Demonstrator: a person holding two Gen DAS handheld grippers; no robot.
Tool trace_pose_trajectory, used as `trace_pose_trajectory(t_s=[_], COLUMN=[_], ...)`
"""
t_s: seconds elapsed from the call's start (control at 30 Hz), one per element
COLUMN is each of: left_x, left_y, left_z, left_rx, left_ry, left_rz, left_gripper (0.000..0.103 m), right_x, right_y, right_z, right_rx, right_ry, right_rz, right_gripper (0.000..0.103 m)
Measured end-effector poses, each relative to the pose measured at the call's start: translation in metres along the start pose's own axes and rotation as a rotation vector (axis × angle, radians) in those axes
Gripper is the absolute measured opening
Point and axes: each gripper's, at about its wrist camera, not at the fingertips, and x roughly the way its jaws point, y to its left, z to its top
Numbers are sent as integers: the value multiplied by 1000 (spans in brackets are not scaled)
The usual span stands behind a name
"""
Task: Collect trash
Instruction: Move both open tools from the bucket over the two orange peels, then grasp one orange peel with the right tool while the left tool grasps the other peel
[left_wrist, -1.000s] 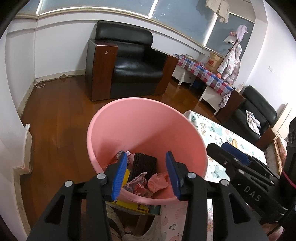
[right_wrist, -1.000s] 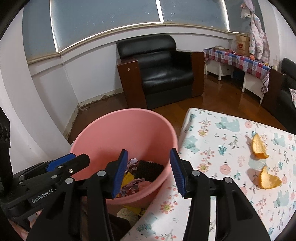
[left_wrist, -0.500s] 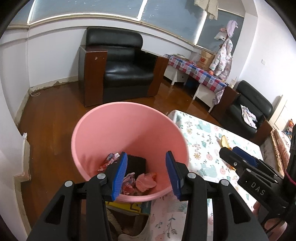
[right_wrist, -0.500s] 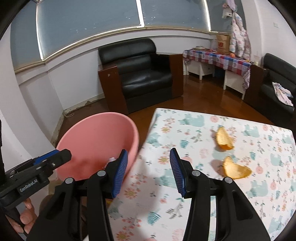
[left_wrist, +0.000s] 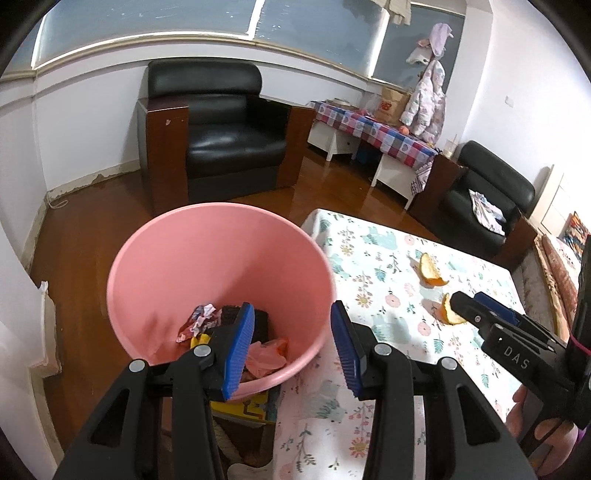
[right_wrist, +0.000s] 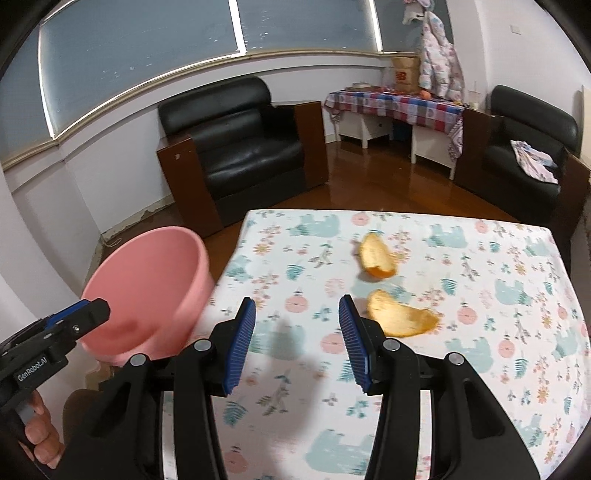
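Hanging over the near rim of the pink bin (left_wrist: 221, 266), the left gripper (left_wrist: 291, 347) has its blue fingers (left_wrist: 240, 343) spread apart with nothing between them. Inside the bin lie crumpled wrappers (left_wrist: 199, 321), a dark block (left_wrist: 258, 325) and a pink scrap (left_wrist: 266, 356). The bin sits just off the corner of the table (right_wrist: 517, 332), which wears a floral cloth. Over that cloth the right gripper (right_wrist: 297, 343) hovers, fingers (right_wrist: 352, 343) also wide apart and empty. Two pieces of orange peel lie on the cloth: the near peel (right_wrist: 402, 314) just beyond the right fingertip, the far peel (right_wrist: 376, 256) a little behind it, the two close but apart. Across the wooden floor stands a black armchair (right_wrist: 243, 147) under the window
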Motion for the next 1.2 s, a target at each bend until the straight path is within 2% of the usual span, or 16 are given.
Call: trace_pose_trajectory(t_s=[0.27, 0.47, 0.8, 1.1, 1.13, 1.17, 1.2], left_x=[12, 26, 57, 115, 121, 131, 137], left_y=[-23, -51, -99, -151, -154, -160, -163], left_z=[0, 3, 17, 43, 44, 46, 46], left_rx=[58, 109, 184, 209, 211, 214, 216], left_ry=[28, 45, 69, 125, 131, 141, 148], left_rz=[-13, -37, -90, -141, -144, -143, -142], left_gripper=[42, 42, 42, 42, 42, 42, 42], right_x=[-3, -2, 24, 57, 59, 60, 62], right_y=[-58, -94, -108, -106, -107, -108, -110], right_z=[-9, -15, -15, -18, -19, -20, -20], right_rx=[92, 148, 167, 172, 178, 184, 195], right_ry=[10, 25, 56, 119, 123, 128, 134], right_rz=[-60, -70, -31, 15, 21, 27, 36], right_gripper=[48, 48, 48, 48, 45, 32, 27])
